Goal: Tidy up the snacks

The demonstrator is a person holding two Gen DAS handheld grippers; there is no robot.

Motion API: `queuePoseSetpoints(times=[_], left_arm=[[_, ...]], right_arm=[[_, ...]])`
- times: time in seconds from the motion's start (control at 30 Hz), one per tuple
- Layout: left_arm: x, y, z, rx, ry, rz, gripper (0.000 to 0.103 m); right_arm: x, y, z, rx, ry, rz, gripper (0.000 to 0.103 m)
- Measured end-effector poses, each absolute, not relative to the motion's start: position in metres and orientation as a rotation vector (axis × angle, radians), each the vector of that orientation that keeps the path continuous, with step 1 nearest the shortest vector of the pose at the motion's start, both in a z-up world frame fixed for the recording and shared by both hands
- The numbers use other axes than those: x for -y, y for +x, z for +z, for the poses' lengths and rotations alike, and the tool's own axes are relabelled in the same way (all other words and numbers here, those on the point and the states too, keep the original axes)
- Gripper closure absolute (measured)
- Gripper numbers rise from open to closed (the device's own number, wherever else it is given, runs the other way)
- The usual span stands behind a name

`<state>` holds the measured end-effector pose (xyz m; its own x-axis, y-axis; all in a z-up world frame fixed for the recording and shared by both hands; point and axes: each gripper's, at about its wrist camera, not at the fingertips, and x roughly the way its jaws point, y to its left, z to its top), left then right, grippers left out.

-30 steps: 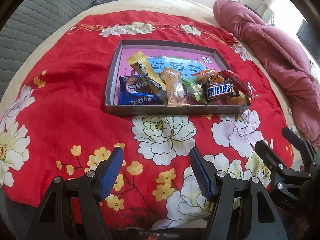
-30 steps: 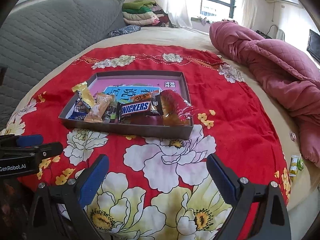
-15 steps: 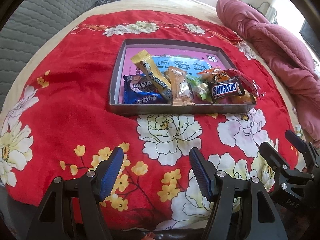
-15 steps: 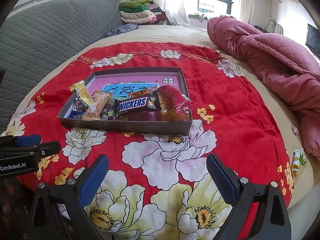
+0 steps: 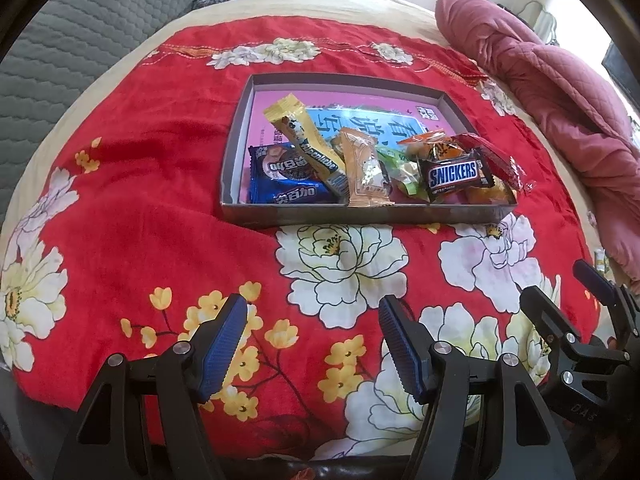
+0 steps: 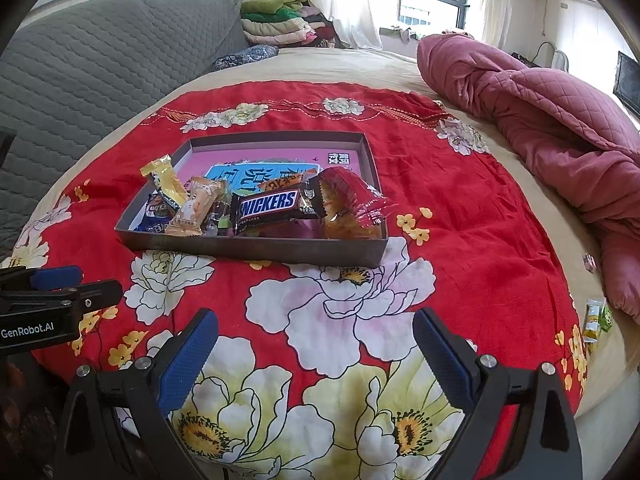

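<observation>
We held the left gripper (image 5: 312, 340) and the right gripper (image 6: 316, 344) low over the red floral blanket (image 5: 140, 184), both sets of jaws spread wide and holding nothing. Farther out, the shallow grey tray (image 6: 256, 250) sat on the blanket with the snacks crowded along its near wall: a Snickers bar (image 6: 269, 205), a blue cookie pack (image 5: 286, 178), a yellow wafer stick (image 5: 304, 140). Beyond lay a pink quilt (image 6: 560, 120).

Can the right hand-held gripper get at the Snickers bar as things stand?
Probably yes. The Snickers bar lies on top of the pile near the tray's front wall. The right hand-held gripper is open and empty, with only bare blanket between them.
</observation>
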<state>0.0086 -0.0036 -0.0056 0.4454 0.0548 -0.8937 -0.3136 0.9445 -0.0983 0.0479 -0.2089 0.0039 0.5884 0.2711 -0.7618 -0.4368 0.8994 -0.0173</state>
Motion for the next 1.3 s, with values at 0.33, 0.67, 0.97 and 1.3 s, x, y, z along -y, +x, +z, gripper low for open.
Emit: queuePoseSetpoints(times=[0.33,0.67,0.97,1.3], left_arm=[[0.0030,0.0084,-0.0074,-1.095,-0.268,0.236,0.033],[0.0020,0.0086,-0.0074,-1.097,-0.269,0.239,0.033],[-0.0002,0.0081,-0.0074,-1.097,-0.270,0.243,0.033],[-0.0014,0.0082,-0.0080,-1.100,-0.272,0.247,0.033]], right_arm=[[0.2091,0.0464,0.0030,-0.848,-0.216,0.417,0.005],[0.2093,0.0463,0.0027,-0.848,-0.216,0.416,0.005],[0.2096,0.0467,0.0026,-0.846,-0.216,0.415,0.005],[0.2104,0.0470,0.0023,-0.843,-0.215,0.413,0.005]])
